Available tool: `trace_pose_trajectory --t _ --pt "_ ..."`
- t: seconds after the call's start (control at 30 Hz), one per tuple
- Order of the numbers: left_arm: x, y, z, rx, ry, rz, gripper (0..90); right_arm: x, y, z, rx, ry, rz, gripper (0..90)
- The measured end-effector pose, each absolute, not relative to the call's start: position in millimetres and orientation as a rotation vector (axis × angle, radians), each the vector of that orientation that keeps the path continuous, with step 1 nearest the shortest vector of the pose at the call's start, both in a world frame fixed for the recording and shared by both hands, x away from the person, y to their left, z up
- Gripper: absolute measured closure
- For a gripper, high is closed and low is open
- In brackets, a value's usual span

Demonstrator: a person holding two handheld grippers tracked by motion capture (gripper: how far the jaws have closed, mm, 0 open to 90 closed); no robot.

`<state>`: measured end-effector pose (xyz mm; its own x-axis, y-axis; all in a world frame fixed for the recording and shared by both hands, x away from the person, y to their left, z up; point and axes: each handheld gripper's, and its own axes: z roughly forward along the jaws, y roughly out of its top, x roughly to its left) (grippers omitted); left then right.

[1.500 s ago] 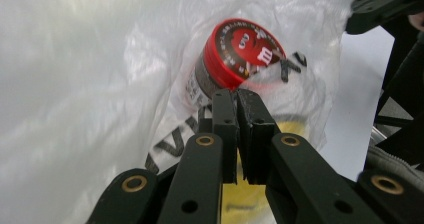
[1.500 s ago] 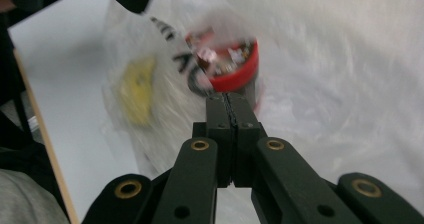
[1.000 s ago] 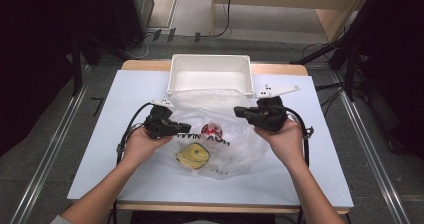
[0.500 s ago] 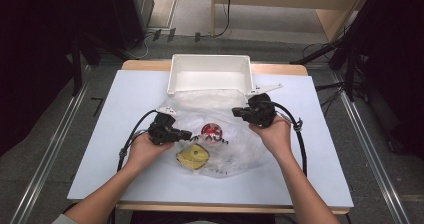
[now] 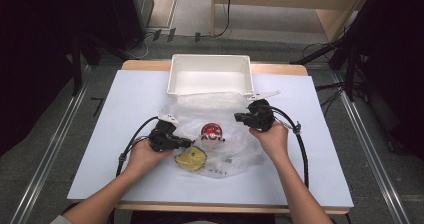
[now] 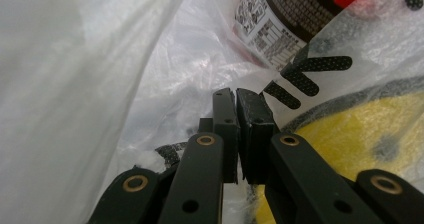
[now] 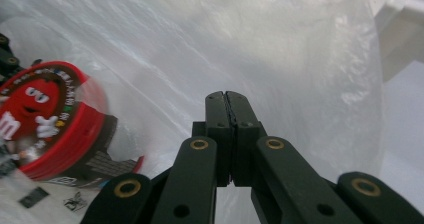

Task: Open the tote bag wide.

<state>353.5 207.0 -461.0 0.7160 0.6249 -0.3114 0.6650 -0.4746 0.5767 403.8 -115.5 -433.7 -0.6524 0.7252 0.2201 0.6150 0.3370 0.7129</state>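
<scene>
A clear plastic bag (image 5: 225, 151) lies crumpled on the white table (image 5: 125, 99). Inside it are a red round candy tub (image 5: 211, 131) and a yellow round item (image 5: 190, 159). My left gripper (image 5: 190, 143) is at the bag's left side, jaws shut with the film pinched at their tips. In the left gripper view the gripper (image 6: 235, 96) points at the tub (image 6: 285, 19) and the yellow item (image 6: 360, 134). My right gripper (image 5: 237, 116) is shut on the bag's upper right edge. In the right gripper view it (image 7: 227, 98) faces the film (image 7: 275, 44), with the red tub (image 7: 45, 114) at left.
A white rectangular bin (image 5: 210, 64) stands at the table's far edge, just behind the bag; its corner (image 7: 400, 34) is in the right gripper view. Black cables trail from both grippers over the table. Bare table lies left and right of the hands.
Both hands have sunk toward the table, the right one more and drifting left. The bag, held up and stretched before, has slackened onto the table.
</scene>
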Motion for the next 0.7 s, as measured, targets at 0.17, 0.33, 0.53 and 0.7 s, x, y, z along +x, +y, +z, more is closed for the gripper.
trace_pose_trajectory --t 0.17,0.33,0.53,0.7 --pt "348.5 209.2 -461.7 2.219 0.972 -0.087 88.9 406.5 -118.5 -447.9 1.283 2.452 1.180 90.0" --pt "342.7 209.8 -462.3 2.224 0.953 -0.114 88.9 405.6 -115.2 -453.4 1.289 2.467 1.160 90.0" --pt "331.7 212.6 -462.4 2.230 0.936 -0.128 88.8 401.5 -112.1 -461.7 1.282 2.485 1.134 90.0" --pt "324.4 216.5 -460.7 2.259 0.907 -0.104 88.6 397.6 -113.8 -465.1 1.295 2.495 1.127 90.0"
